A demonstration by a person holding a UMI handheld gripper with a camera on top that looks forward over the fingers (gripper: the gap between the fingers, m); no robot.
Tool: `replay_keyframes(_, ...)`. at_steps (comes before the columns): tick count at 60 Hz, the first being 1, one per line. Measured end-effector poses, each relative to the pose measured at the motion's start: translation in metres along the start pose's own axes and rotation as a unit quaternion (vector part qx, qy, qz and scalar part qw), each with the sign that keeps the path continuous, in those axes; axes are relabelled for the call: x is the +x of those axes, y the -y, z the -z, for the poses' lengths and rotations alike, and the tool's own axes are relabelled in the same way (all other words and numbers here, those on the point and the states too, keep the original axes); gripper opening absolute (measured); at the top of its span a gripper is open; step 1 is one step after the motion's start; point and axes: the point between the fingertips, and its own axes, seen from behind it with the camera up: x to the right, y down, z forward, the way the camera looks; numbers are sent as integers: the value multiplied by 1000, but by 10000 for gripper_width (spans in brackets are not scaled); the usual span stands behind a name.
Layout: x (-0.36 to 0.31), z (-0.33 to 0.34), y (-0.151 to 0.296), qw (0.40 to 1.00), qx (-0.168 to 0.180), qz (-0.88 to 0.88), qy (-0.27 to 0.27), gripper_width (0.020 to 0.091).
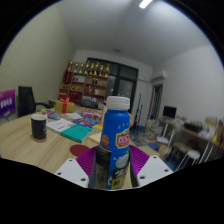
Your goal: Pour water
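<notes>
The blue bottle [116,140] with a white cap stands upright between the two fingers of the gripper [112,168], and it fills the middle of the view. Its label has blue and yellow colours with some red print (the words are too small to read). Both magenta pads [88,160] lie against the bottle's sides, left and right, so the gripper is pinching the bottle approx. at its lower half. The bottom of the bottle is hidden between the fingers, so I cannot tell if it rests on something.

Behind the bottle is a wooden table [30,150]. On it, to the left, stands a dark mug [39,126], and near it lie some flat books or papers [68,128] in green and blue colours, w/ a red box [66,104] further back. At the left end of the table there is a black chair [25,100].

Far behind, along the wall, is a shelf [86,80] with many small coloured things. On the right side are desks w/ office chairs [190,140], and a bright lamp [146,4] is on the ceiling.
</notes>
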Motion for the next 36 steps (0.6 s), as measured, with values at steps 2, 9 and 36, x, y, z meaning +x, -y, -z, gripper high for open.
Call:
replay_keyframes(2, -2, -2, 12, 999, 6, 37, -3, 486)
replay_keyframes(9, -31, -21, 68, 979, 33, 200, -9, 487)
replay_keyframes(36, -167, -89, 164, 570, 95, 814, -64, 490)
